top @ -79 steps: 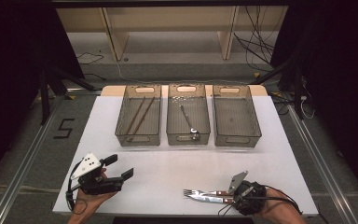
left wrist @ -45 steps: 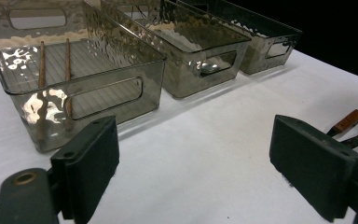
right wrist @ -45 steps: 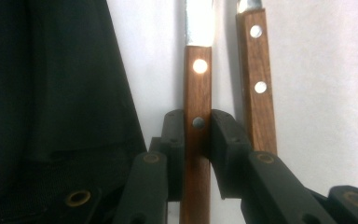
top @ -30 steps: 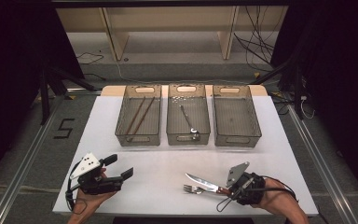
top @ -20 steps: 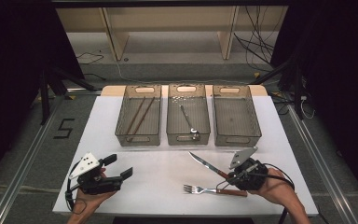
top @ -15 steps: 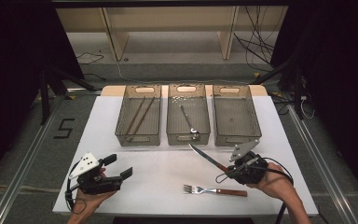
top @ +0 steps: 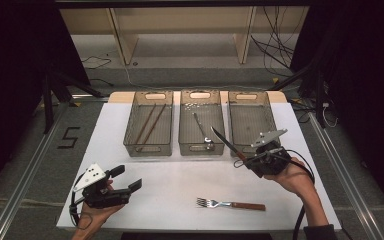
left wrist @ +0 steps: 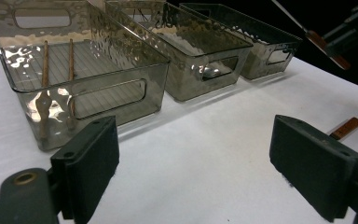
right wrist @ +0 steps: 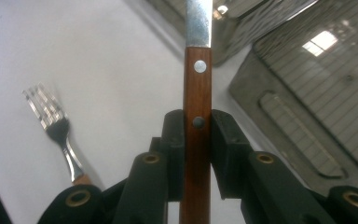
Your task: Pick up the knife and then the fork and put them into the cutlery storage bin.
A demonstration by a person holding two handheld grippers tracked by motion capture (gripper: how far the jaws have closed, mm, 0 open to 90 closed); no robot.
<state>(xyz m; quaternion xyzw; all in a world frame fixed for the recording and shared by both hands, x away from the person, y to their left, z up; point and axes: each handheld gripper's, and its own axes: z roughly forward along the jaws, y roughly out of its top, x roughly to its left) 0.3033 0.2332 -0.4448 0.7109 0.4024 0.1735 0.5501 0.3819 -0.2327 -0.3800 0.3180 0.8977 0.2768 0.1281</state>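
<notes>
My right gripper (top: 246, 161) is shut on the wooden handle of a knife (top: 225, 141), held above the white table (top: 170, 175) just in front of the middle and right bins. The blade points up and left toward the middle bin (top: 201, 147). In the right gripper view both pads clamp the knife handle (right wrist: 197, 116), with my right gripper (right wrist: 197, 140) tilted over the table. A fork (top: 230, 204) with a wooden handle lies flat near the front edge. My left gripper (top: 127, 177) rests at the front left, open, with nothing between its pads (left wrist: 86, 168).
Three clear bins stand side by side at the back. The left bin (top: 148, 146) holds chopsticks (top: 149, 124), the middle one holds a spoon (top: 202, 129), and the right bin (top: 250, 142) holds nothing. Black cables trail from both grippers.
My right gripper has lifted the knife from beside the fork and carried it up and back toward the bins. The fork and my left gripper have stayed in place.
</notes>
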